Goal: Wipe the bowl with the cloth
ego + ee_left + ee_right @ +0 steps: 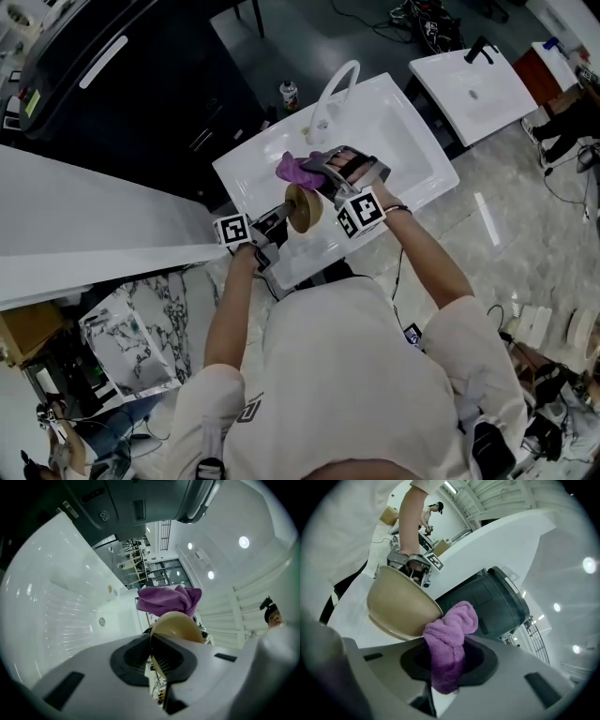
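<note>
Over the white sink my left gripper holds a tan bowl on edge, its jaws shut on the rim. In the left gripper view the bowl stands just past the jaws with the purple cloth behind its far rim. My right gripper is shut on the purple cloth, which bunches out past the jaws. In the right gripper view the cloth presses against the outer wall of the bowl near its rim, and the left gripper shows behind the bowl.
A white curved faucet rises at the sink's back edge, with a small bottle beside it. A dark cabinet stands behind the sink and a white counter runs left. A second basin sits at the upper right.
</note>
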### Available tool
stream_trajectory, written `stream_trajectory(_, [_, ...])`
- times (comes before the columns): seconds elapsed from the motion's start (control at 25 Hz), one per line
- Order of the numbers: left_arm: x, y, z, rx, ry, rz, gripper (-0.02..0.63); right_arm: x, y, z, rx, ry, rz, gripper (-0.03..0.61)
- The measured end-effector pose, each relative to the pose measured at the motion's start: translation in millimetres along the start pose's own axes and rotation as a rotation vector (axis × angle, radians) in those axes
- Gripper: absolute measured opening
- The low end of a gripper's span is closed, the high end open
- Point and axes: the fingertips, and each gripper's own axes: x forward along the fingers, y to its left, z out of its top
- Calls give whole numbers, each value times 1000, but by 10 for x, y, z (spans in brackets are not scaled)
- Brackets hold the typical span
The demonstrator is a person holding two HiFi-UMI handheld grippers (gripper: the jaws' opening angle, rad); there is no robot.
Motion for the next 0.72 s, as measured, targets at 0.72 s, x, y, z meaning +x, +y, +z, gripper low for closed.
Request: stream_trajectory(0.72, [-81, -122, 524, -26, -171, -48, 17, -24, 587, 4, 242, 8, 81, 87])
